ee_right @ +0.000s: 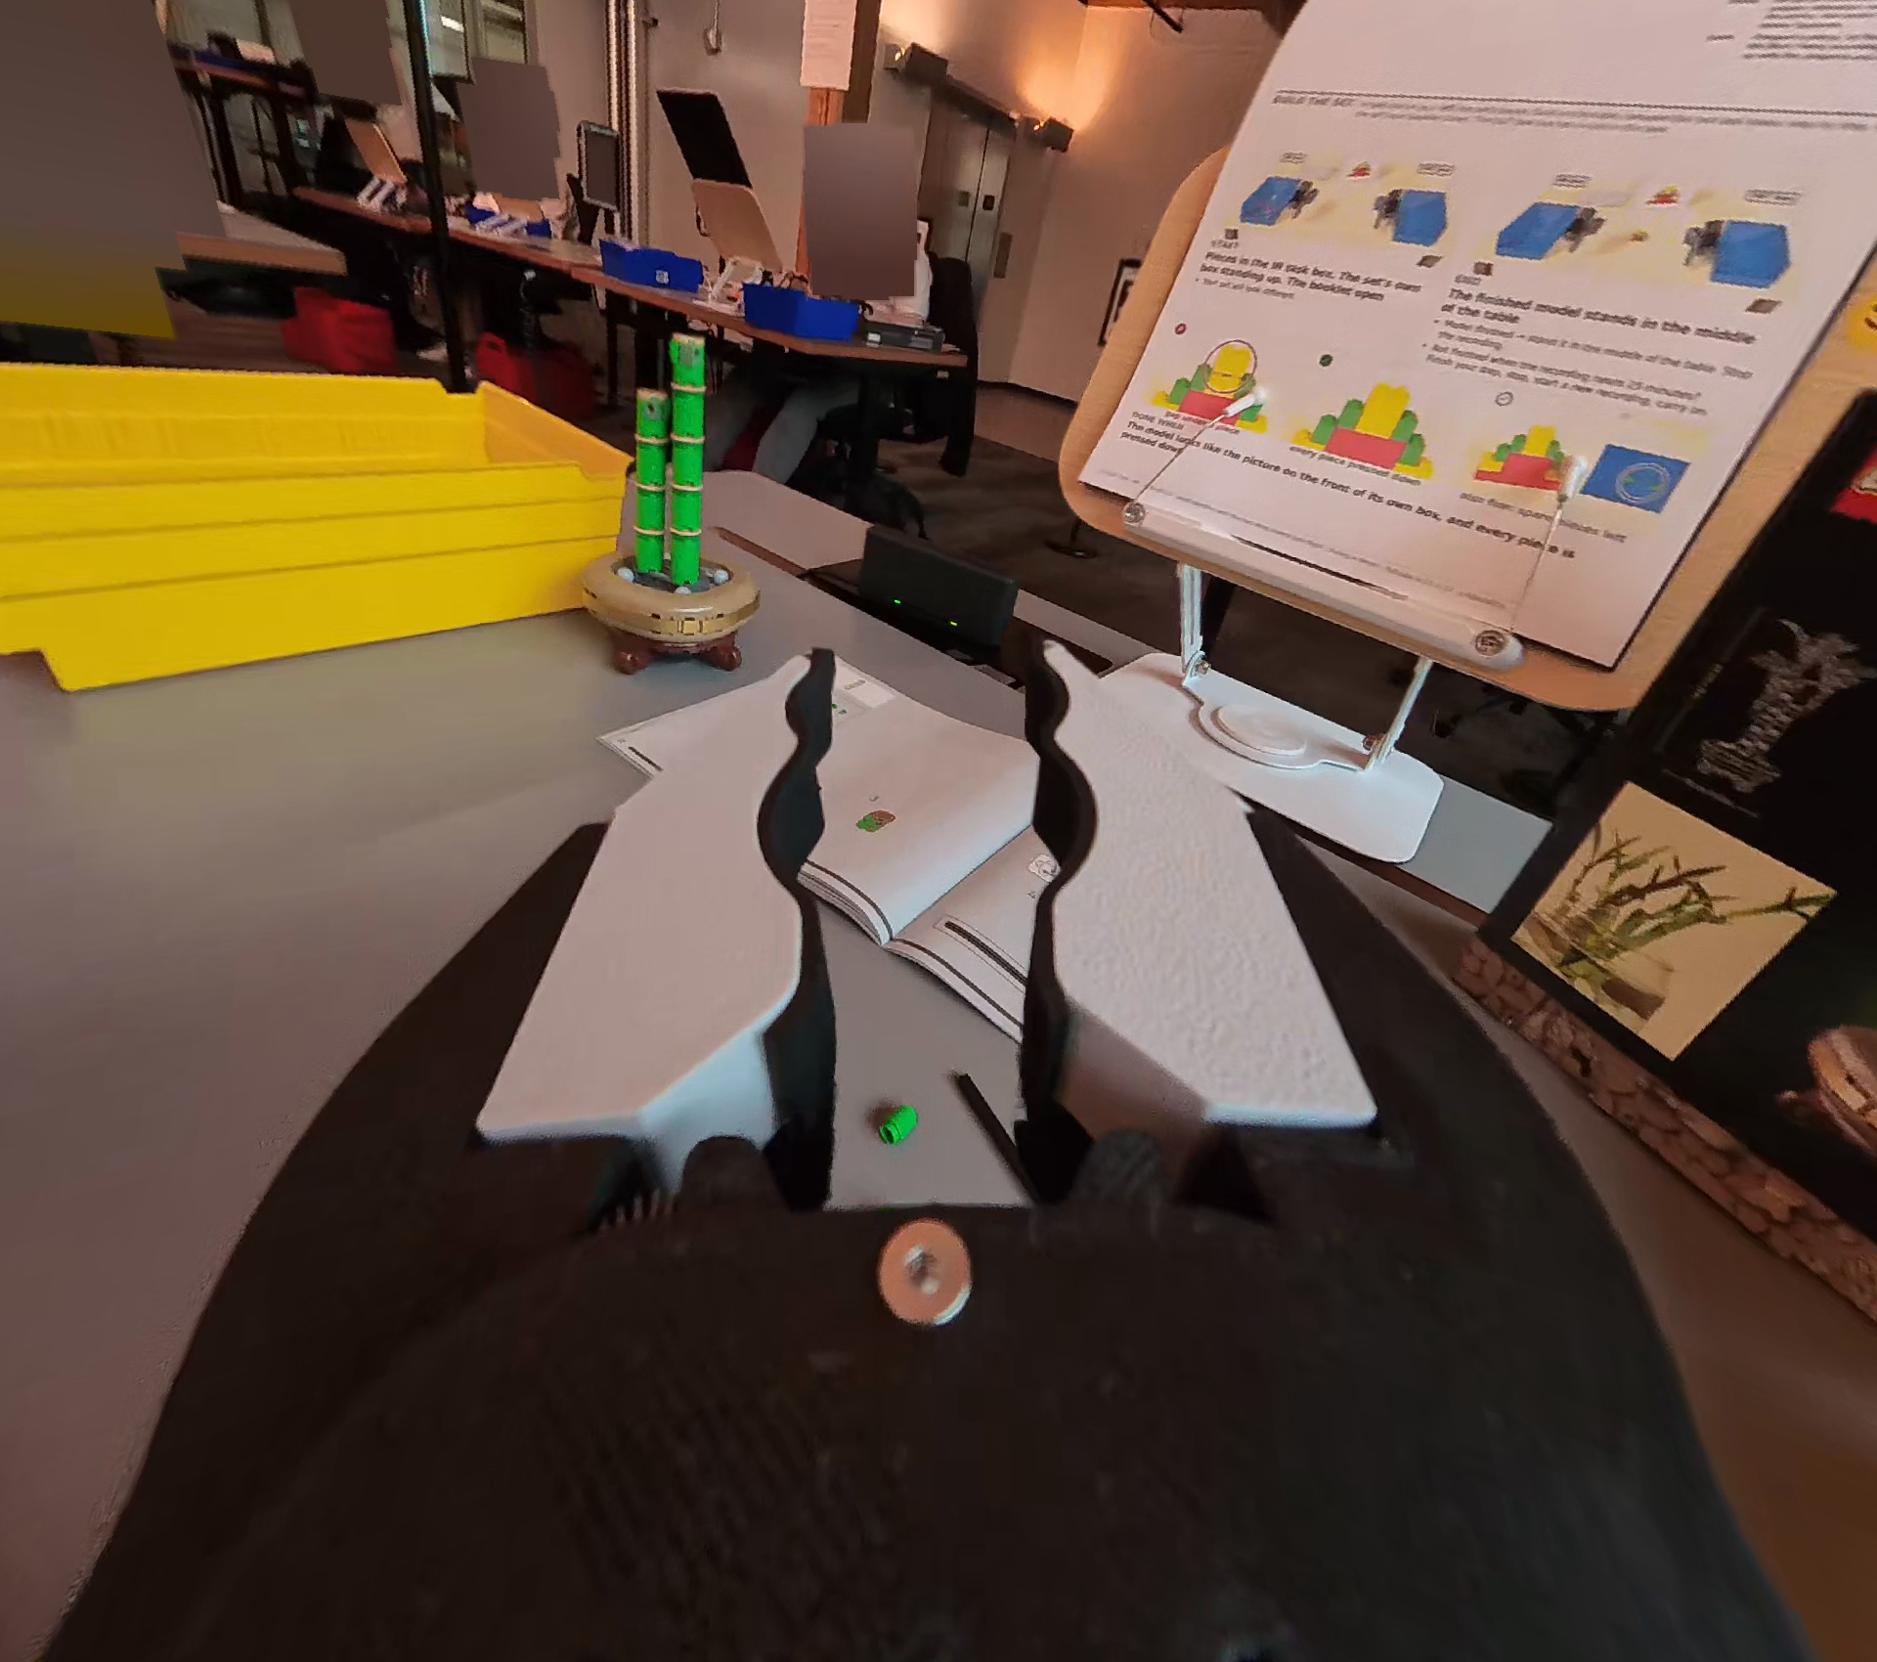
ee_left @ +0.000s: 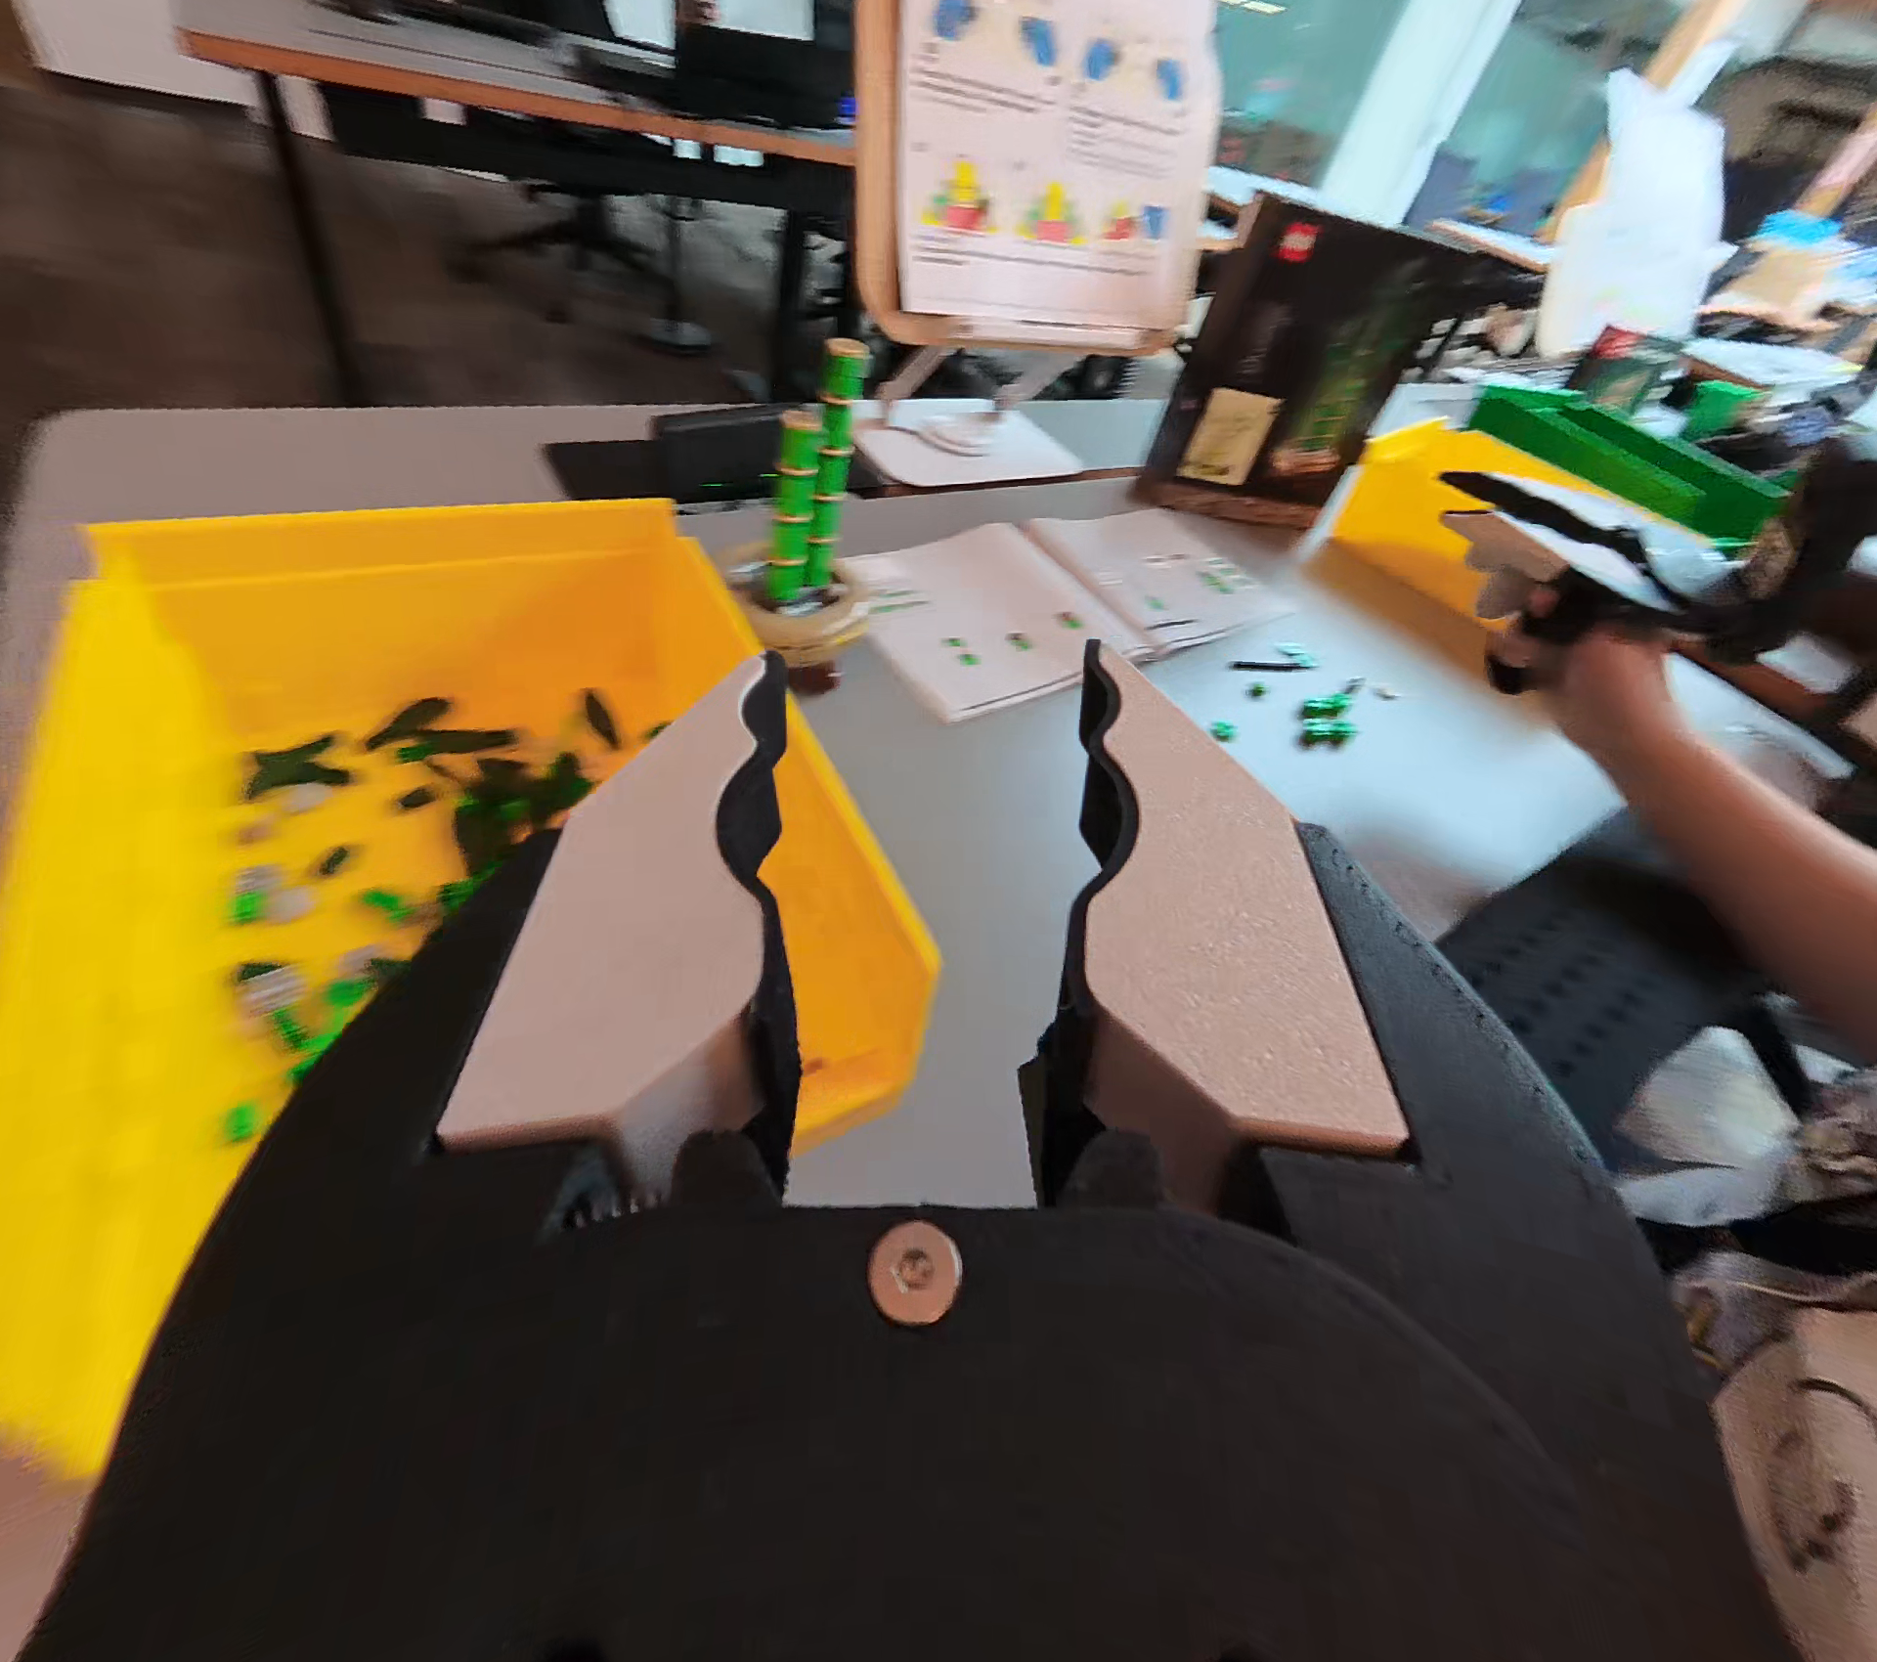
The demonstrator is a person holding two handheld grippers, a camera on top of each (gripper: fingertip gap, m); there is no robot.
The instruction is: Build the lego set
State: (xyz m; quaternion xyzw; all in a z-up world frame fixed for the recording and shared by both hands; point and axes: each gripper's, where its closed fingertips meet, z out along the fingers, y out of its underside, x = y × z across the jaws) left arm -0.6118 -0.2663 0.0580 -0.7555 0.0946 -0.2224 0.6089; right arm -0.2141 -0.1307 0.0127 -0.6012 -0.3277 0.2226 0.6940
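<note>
The bamboo model (ee_left: 813,511), two green stalks in a tan pot on a brown stand, stands on the grey table beside the yellow bin (ee_left: 650,557); it also shows in the right wrist view (ee_right: 670,516). My left gripper (ee_left: 934,669) is open and empty, above the bin's right wall. The bin holds several loose green and grey pieces (ee_left: 406,811). My right gripper (ee_right: 929,669) is open and empty, above the open instruction booklet (ee_right: 914,821). A small green round piece (ee_right: 897,1124) and a thin black rod (ee_right: 990,1126) lie on the table between its fingers. The right gripper also shows far right in the left wrist view (ee_left: 1473,511).
A paper sheet on a wooden stand (ee_right: 1473,313) rises at the table's back. The dark set box (ee_right: 1706,851) stands at the right. Loose green pieces (ee_left: 1320,714) lie near the booklet (ee_left: 1066,608). A second yellow bin (ee_left: 1402,506) and green bins (ee_left: 1625,455) sit far right. Tip to tip, the grippers are about 45 cm apart.
</note>
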